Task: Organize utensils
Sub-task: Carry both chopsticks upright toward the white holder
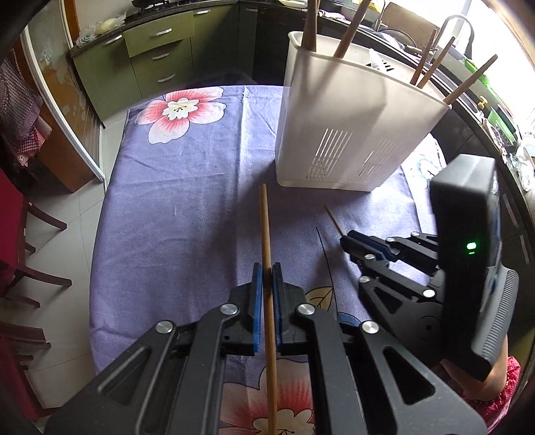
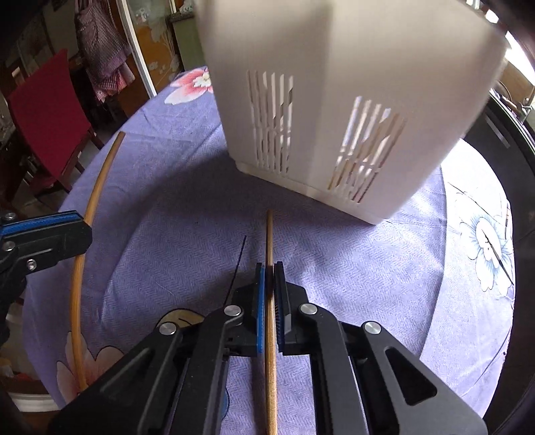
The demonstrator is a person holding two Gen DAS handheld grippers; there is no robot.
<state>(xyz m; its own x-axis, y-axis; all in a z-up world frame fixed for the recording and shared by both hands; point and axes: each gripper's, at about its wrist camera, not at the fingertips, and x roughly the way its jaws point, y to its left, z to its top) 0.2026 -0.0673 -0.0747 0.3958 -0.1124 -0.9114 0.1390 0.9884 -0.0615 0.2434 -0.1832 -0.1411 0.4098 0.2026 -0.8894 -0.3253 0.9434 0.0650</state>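
Observation:
A white slotted utensil holder stands on the purple floral tablecloth, with several wooden chopsticks sticking out of its top. My left gripper is shut on a wooden chopstick that points toward the holder. My right gripper is shut on another wooden chopstick, its tip close to the holder's base. In the left wrist view the right gripper sits to the right, the chopstick tip poking out. The left gripper and its chopstick show in the right wrist view.
Green kitchen cabinets and a counter with a sink tap lie beyond the table. A red chair stands at the table's left side. The tablecloth's edge drops to a tiled floor.

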